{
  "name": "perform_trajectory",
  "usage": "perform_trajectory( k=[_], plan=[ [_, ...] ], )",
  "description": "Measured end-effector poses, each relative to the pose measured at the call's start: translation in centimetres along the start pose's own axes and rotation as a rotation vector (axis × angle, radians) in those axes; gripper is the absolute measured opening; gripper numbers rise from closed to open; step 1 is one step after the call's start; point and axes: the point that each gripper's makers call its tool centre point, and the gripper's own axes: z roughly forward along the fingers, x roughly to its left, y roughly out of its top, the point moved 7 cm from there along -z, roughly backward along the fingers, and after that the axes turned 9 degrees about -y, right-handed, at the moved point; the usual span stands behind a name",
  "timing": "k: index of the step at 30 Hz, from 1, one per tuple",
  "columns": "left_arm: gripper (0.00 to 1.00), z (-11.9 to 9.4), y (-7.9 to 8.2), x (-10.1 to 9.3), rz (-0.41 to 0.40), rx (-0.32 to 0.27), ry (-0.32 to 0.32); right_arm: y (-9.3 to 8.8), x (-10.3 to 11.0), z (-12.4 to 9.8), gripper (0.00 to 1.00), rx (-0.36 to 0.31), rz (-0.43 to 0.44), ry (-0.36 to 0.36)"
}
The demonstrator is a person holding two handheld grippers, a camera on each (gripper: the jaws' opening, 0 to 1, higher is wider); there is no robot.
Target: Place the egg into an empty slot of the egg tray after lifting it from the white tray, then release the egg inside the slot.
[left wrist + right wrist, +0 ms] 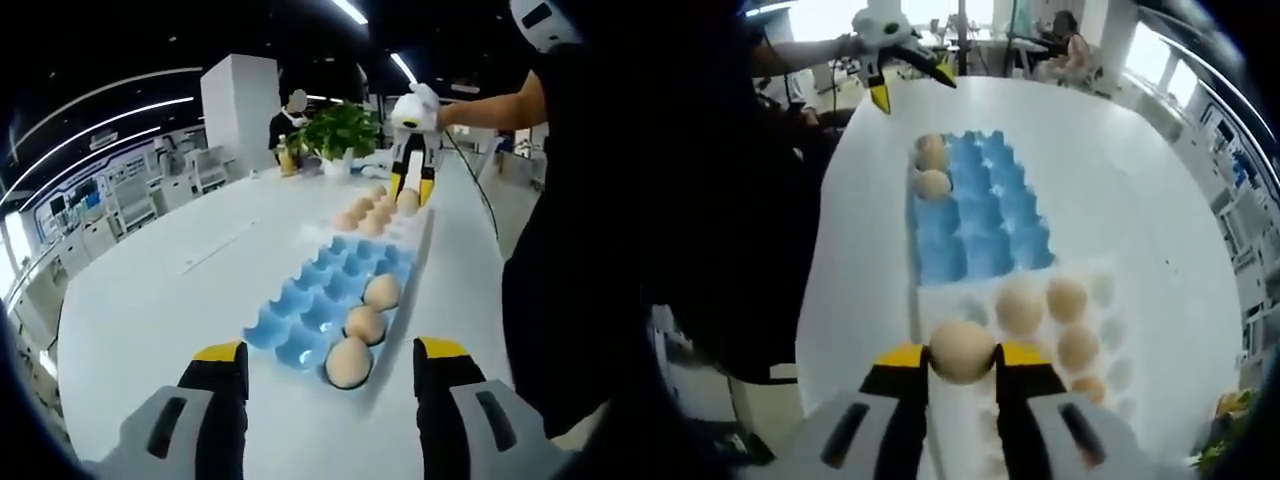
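Observation:
A tan egg [961,350] is clamped between the yellow-tipped jaws of my right gripper [961,358], just over the white tray [1108,290], which holds several more eggs [1020,305]. Beyond it lies the blue egg tray [985,225] with eggs along its left edge [932,184] and many bare slots. In the left gripper view the blue tray [318,290] carries three eggs [349,362] on its right side. There the right gripper [411,192] hangs over the white tray [412,232] with the egg [408,201]. My left gripper [332,352] stands open near the blue tray's close end, also seen far off [908,78].
Both trays lie on a long white table [160,300]. A potted plant [340,130] and a person stand at its far end. The person holding the grippers stands along the table's edge [570,260]. Bare table surface lies left of the trays.

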Motion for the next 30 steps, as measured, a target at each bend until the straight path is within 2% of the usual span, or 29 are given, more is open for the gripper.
perform_trajectory(
  k=[21, 30],
  plan=[
    [0.67, 0.0, -0.1, 0.1, 0.004, 0.013, -0.002, 7.6, 2.0, 5.3, 0.26, -0.118, -0.129, 0.123],
    [0.67, -0.2, -0.1, 0.2, -0.007, 0.008, 0.003, 8.9, 2.4, 7.3, 0.26, -0.12, -0.156, 0.156]
  ],
)
